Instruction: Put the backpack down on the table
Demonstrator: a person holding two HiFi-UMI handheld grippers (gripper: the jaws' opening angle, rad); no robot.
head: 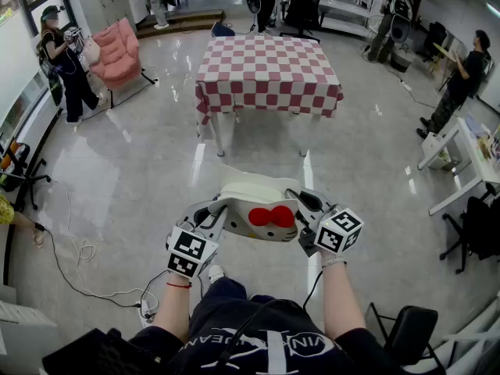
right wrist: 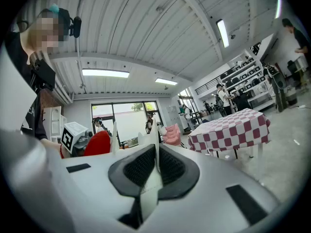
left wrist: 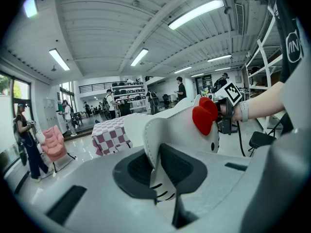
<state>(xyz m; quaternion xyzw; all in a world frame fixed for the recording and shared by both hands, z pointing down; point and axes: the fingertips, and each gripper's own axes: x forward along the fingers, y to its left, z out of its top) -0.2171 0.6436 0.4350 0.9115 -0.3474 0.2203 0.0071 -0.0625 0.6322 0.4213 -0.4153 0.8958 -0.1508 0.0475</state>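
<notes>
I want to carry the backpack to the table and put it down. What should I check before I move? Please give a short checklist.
1. Left gripper grip: ok, jaws shut on a white edge of the backpack.
2. Right gripper grip: ok, jaws shut on another white edge.
3. Table within reach: not ok, it stands farther ahead across the floor.
4. Table top free: ok, only the checked cloth shows.
5. Nothing dangling under the backpack: cannot tell, its underside is hidden.

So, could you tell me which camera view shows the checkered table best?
The head view: the whole checkered table shows from above, top and legs, well ahead of the backpack. The left gripper view shows only part behind the backpack; the right gripper view shows it small, side-on.
</notes>
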